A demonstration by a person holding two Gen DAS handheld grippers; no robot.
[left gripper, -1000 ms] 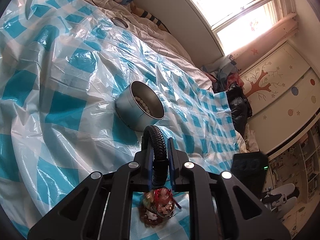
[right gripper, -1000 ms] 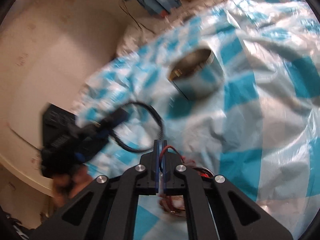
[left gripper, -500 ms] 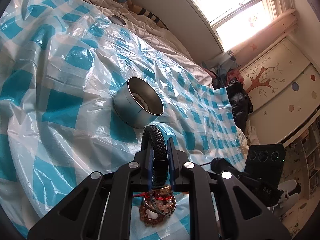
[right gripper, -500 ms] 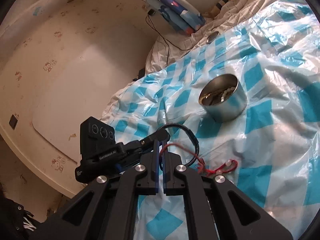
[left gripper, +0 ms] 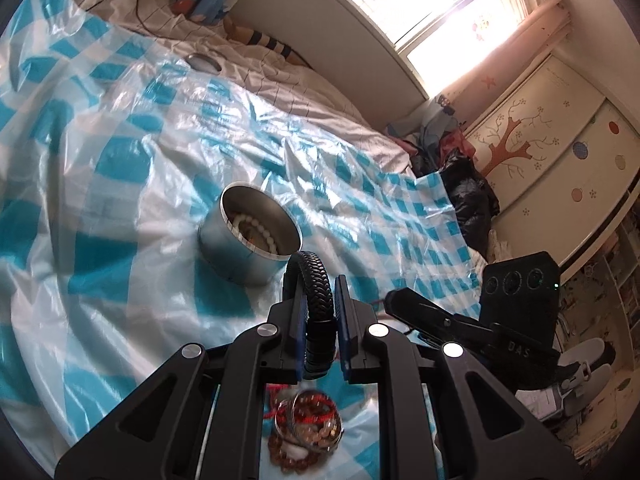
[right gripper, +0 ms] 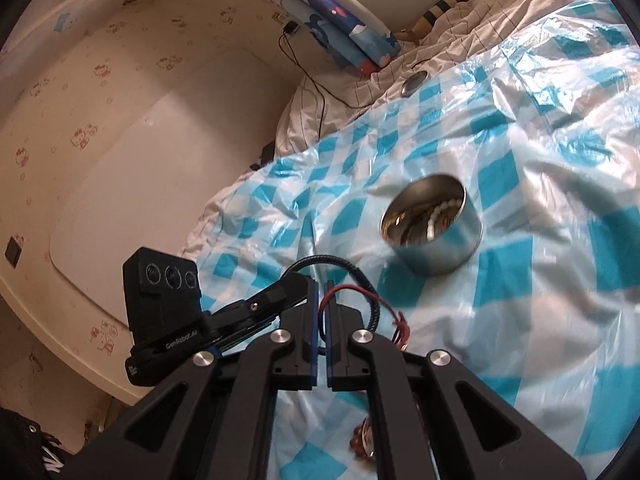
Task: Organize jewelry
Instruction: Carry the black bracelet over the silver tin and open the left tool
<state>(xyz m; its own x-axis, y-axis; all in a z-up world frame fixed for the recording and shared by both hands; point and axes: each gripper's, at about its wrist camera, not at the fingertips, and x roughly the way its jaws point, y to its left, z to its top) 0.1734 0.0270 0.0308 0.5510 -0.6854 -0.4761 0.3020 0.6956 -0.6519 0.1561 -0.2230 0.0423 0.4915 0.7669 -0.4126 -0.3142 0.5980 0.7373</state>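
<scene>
My left gripper (left gripper: 318, 300) is shut on a black braided bracelet (left gripper: 316, 296), held above the checked sheet just in front of a round metal tin (left gripper: 250, 240) that holds white beads. My right gripper (right gripper: 322, 292) is shut on a thin red cord bracelet (right gripper: 360, 294), to the left of the tin (right gripper: 434, 228). The black bracelet (right gripper: 340, 262) and the left gripper (right gripper: 240, 316) show beside it. A pile of brown and red bead bracelets (left gripper: 306, 428) lies on the sheet below the left gripper, partly hidden.
A blue and white checked plastic sheet (left gripper: 100, 200) covers the bed. The tin's lid (left gripper: 204, 63) lies at the far edge on the white bedding. A cable and a blue pillow (right gripper: 344, 20) lie by the wall. Clothes (left gripper: 460, 176) are piled beyond the bed.
Both grippers have lifted and moved toward the tin. The right gripper has raised the red cord off the sheet. The left gripper still holds the black bracelet.
</scene>
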